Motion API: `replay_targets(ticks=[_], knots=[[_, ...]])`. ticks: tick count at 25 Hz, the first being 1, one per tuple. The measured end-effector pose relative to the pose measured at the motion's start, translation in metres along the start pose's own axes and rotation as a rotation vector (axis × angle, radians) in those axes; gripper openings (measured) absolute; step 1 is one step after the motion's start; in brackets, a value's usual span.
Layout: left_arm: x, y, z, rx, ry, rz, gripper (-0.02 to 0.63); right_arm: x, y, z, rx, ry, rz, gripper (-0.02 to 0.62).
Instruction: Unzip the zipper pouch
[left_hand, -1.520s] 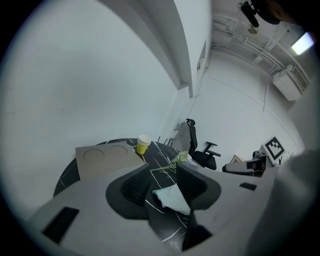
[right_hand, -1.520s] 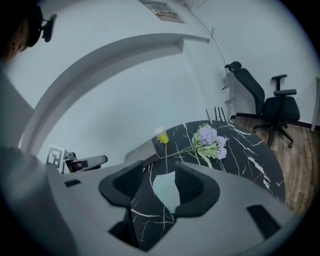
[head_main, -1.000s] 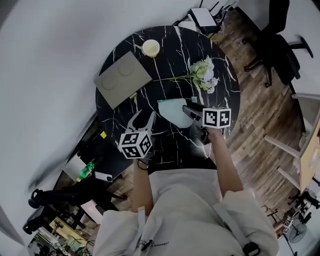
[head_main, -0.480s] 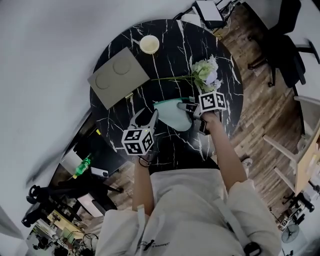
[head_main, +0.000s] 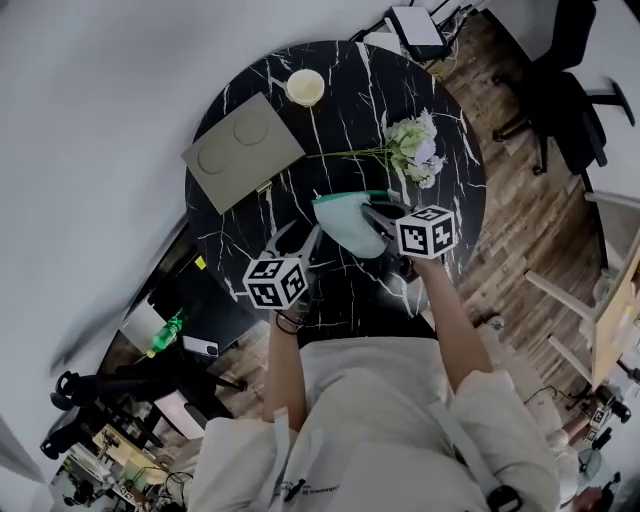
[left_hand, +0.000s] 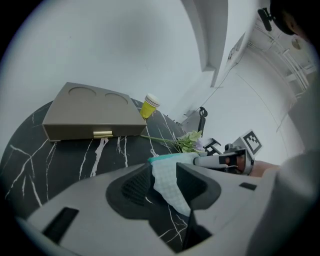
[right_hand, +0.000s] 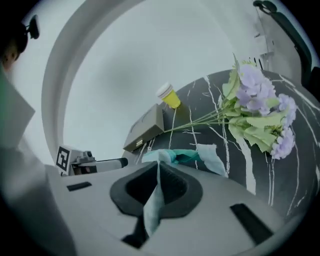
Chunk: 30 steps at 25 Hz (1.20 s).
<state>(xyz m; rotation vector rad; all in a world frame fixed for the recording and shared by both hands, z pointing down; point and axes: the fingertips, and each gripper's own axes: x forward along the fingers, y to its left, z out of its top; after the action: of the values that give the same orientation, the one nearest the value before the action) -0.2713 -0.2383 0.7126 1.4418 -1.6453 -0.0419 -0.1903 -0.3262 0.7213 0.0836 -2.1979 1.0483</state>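
- The zipper pouch (head_main: 350, 222) lies on the black marble table (head_main: 330, 110), near the person's side and between the two grippers. Its darker teal zipper edge (right_hand: 186, 157) runs along the top. The pull is too small to pick out.
- The right gripper (head_main: 378, 212) has just been closing. Its fingers (right_hand: 177, 187) are now clamped on a fold of the pouch's pale fabric at the right end.
- The left gripper (head_main: 298, 236) has its fingers (left_hand: 131, 186) apart. The pouch's left corner sits in the gap and does not look pinched.
- The step in hand looks like securing a hold at each end before any pulling begins.
- The left gripper would do best to close on fabric just under the zipper edge, not on the teeth, so the track is free to part.
- Whether the right gripper holds the pull or only cloth cannot be told. If only cloth, it serves as the anchor and the other gripper must find the pull.
- The pouch is soft and light, so it will slide or bunch unless both ends are drawn gently taut first.
- The pull should travel straight along the zipper line, kept low over the table. Lifting would fold the track and jam it.
- The flowers (head_main: 412, 148) lie near the right gripper on its far side, so a wide sweep that way could catch them. The flat box (head_main: 240, 150) and cup (head_main: 305, 87) are well apart.
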Motion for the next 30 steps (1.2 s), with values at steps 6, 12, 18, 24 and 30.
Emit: replay_targets(ticks=[6, 12, 18, 24, 30], knots=[[-0.017, -0.021, -0.012, 0.033, 0.048, -0.133, 0.175, -0.03, 0.038, -0.004, -0.336, -0.106, -0.075, 0.014], [-0.045, -0.034, -0.008, 0.088, -0.003, -0.167, 0.175, -0.052, 0.067, -0.02, -0.451, -0.208, -0.127, 0.013], [-0.069, -0.051, -0.003, 0.017, -0.05, -0.282, 0.175, -0.084, 0.094, -0.028, -0.518, -0.306, -0.201, 0.013], [-0.091, -0.083, 0.006, 0.043, -0.096, -0.389, 0.175, -0.13, 0.129, -0.034, -0.572, -0.418, -0.217, 0.014], [-0.11, -0.108, 0.015, -0.075, -0.166, -0.567, 0.175, -0.164, 0.17, -0.045, -0.577, -0.533, -0.201, 0.014]])
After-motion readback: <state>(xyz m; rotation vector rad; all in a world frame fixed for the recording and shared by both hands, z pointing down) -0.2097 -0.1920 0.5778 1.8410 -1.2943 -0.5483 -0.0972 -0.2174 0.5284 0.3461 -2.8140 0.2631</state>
